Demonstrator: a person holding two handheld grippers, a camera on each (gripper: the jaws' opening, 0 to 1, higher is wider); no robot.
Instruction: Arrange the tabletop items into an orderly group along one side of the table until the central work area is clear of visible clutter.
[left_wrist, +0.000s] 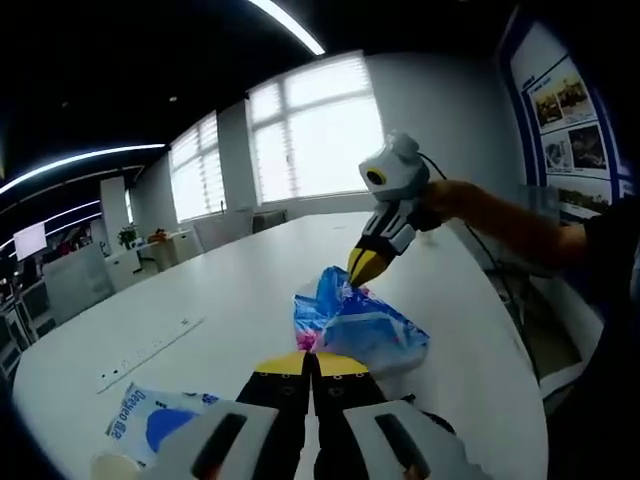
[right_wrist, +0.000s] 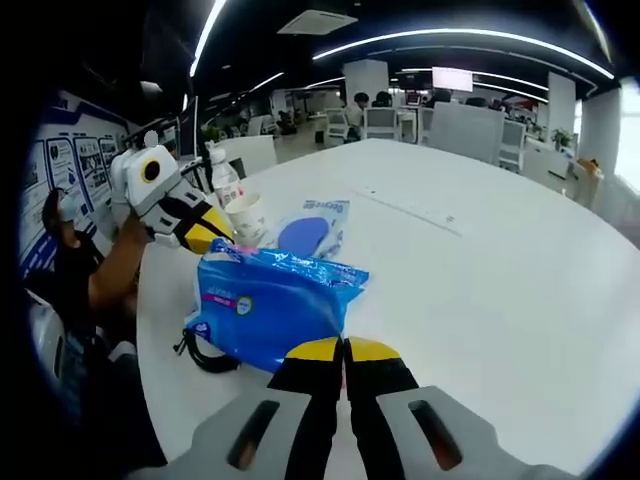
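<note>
Table (left_wrist: 240, 280): white, large, rounded edge; bare across the middle in both views.
Blue packet (right_wrist: 270, 300): crinkled plastic, lying on the table near the edge by the person; same packet (left_wrist: 355, 325) seen from the other side in the left gripper view.
Left gripper (left_wrist: 311, 362): jaws pressed together, yellow tips touching the near end of the blue packet; whether any plastic is pinched, cannot tell. Seen also in the right gripper view (right_wrist: 215, 238), tips at the packet's far edge.
Right gripper (right_wrist: 345, 348): jaws closed, yellow tips at the near edge of the blue packet; grip on it not clear. In the left gripper view (left_wrist: 365, 268), tips down on the packet's top.
Black cable (right_wrist: 205, 355): looped under the packet's edge.
Paper cup (right_wrist: 245, 215): upright, just beyond the packet.
Bottle (right_wrist: 225, 180): upright, behind the cup.
Flat blue-and-white pack (right_wrist: 310, 228): on the table beside the cup; also (left_wrist: 150, 420) near the left gripper.
White strip (left_wrist: 150, 352): long, flat on the table, well apart from the packet.
</note>
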